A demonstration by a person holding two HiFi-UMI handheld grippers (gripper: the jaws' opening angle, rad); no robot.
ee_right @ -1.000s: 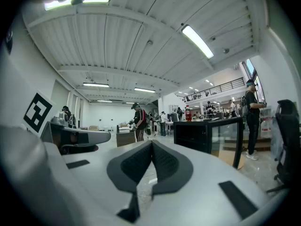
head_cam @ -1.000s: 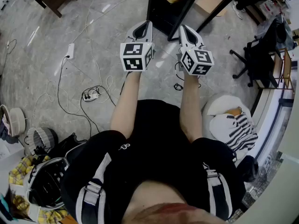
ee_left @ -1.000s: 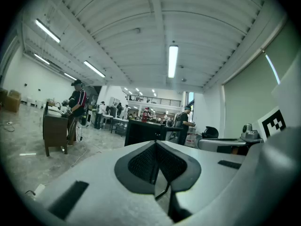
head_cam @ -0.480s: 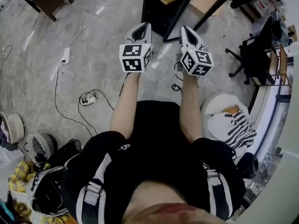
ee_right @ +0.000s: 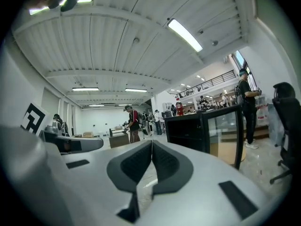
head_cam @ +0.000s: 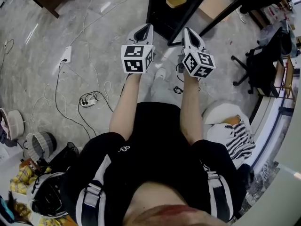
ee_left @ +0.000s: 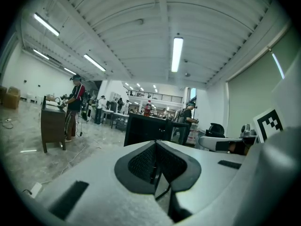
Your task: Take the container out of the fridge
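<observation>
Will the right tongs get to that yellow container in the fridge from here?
Probably not yet: the right tongs are shut and short of the fridge, with bare floor between. Nothing seems to block the container.

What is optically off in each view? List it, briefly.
Head view: fisheye curves the floor, with bright glare streaks. Left gripper view: black vignette corners, ceiling lamp blown out. Right gripper view: same vignette, strip light overexposed.

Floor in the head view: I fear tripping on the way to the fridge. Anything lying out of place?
Yes. Loose cables and a power strip sprawl over the floor to the person's left, and another cable lies beneath the right gripper.
</observation>
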